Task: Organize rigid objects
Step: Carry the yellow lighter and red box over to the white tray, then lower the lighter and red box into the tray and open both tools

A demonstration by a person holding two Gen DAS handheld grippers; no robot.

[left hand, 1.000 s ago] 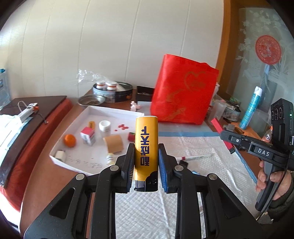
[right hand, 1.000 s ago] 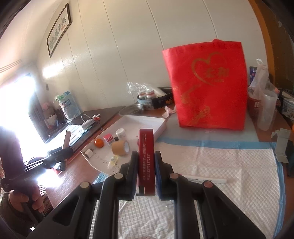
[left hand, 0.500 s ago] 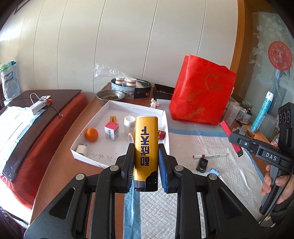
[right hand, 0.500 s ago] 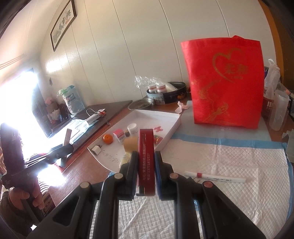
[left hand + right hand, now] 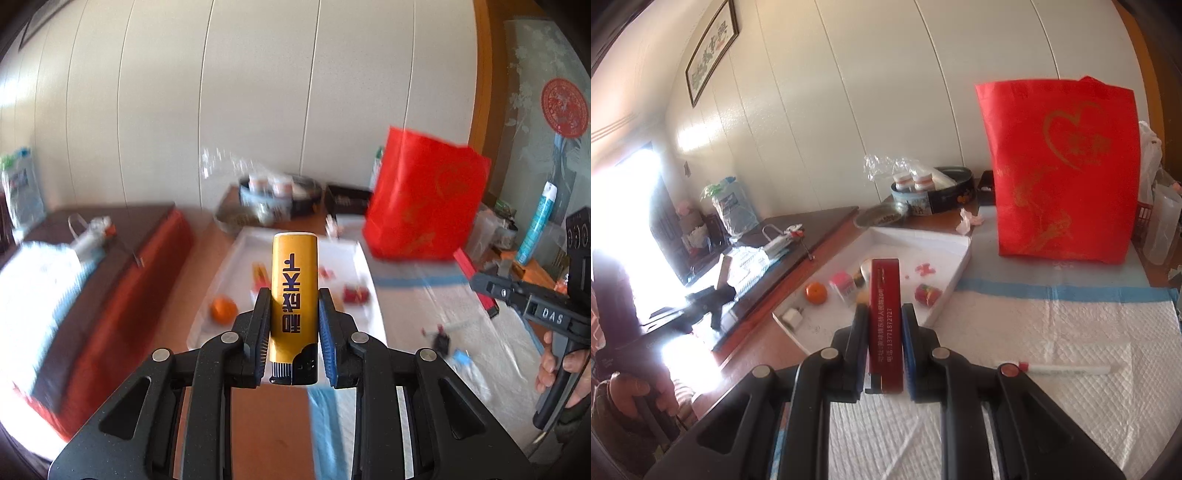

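Left hand-held gripper (image 5: 291, 325) clamped on yellow lighter (image 5: 294, 291); right hand-held gripper (image 5: 884, 343) clamped on red lighter (image 5: 884, 325). Both held above tabletop's near edge, short of white tray (image 5: 945, 295). Tray already holds small items; marker (image 5: 1060, 368) remains on the pad.

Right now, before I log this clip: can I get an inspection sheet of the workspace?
Surface: wooden table partly under a white quilted pad.
Job's things: yellow lighter; red lighter; white tray holding an orange and small items.
Clutter: red bag, marker, round tin.
Grippers: left gripper shut on the yellow lighter; right gripper shut on the red lighter.
Cables: nothing seen.
Surroundings: panelled wall, framed picture.
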